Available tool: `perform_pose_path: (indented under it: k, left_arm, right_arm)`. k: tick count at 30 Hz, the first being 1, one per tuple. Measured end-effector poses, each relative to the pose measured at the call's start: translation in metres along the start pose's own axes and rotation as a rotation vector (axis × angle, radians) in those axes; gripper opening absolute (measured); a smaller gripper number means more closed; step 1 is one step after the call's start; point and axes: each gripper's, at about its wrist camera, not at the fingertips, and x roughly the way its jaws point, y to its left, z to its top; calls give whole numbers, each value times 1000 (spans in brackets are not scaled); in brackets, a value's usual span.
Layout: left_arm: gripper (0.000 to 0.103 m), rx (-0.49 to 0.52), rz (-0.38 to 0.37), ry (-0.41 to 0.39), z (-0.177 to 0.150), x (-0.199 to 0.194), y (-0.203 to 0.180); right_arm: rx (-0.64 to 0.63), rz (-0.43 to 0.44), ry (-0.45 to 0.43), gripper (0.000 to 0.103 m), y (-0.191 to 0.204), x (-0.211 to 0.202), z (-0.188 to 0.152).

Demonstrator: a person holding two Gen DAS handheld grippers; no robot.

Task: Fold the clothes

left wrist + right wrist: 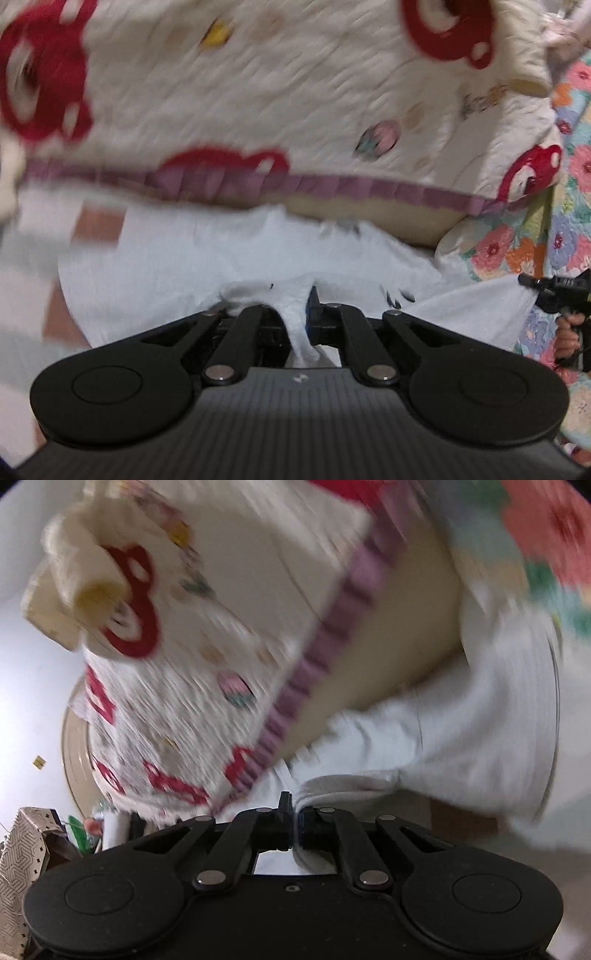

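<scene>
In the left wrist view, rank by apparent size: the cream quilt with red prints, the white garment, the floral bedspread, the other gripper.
Largest to smallest as they look:
1. Cream quilted blanket with red prints
2. White garment
3. Floral patchwork bedspread, cut off by the frame, so unsure
4. Right gripper, only partly visible

The right gripper [293,814] is seen at six o'clock, its jaws closed onto a bunched edge of a white garment [461,738]. The garment is spread from the centre toward three o'clock, and much of it is blurred. A cream quilt [207,657] printed with red shapes and edged by a purple ruffle trim [325,638] is spread from ten o'clock to the centre. A flower-patterned bedspread [546,528] is visible at one to two o'clock. A patterned bag [22,860] is seen at eight o'clock, just beside the gripper body.
</scene>
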Motion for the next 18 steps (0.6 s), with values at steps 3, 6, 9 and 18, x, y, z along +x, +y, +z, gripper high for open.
perform_pose_path:
  k: [3, 6, 9, 18]
  left_arm:
    - [3, 44, 8, -71, 24, -20, -15]
    - [3, 88, 15, -141, 47, -41, -30]
    - [3, 132, 23, -212, 71, -61, -46]
    - [3, 203, 43, -339, 93, -107, -71]
  right_arm:
    - [-57, 24, -79, 6, 27, -12, 19]
    - [-106, 52, -143, 6, 53, -23, 36]
    - [-162, 82, -197, 6, 81, -35, 52]
    - [-320, 116, -253, 6, 141, -58, 70]
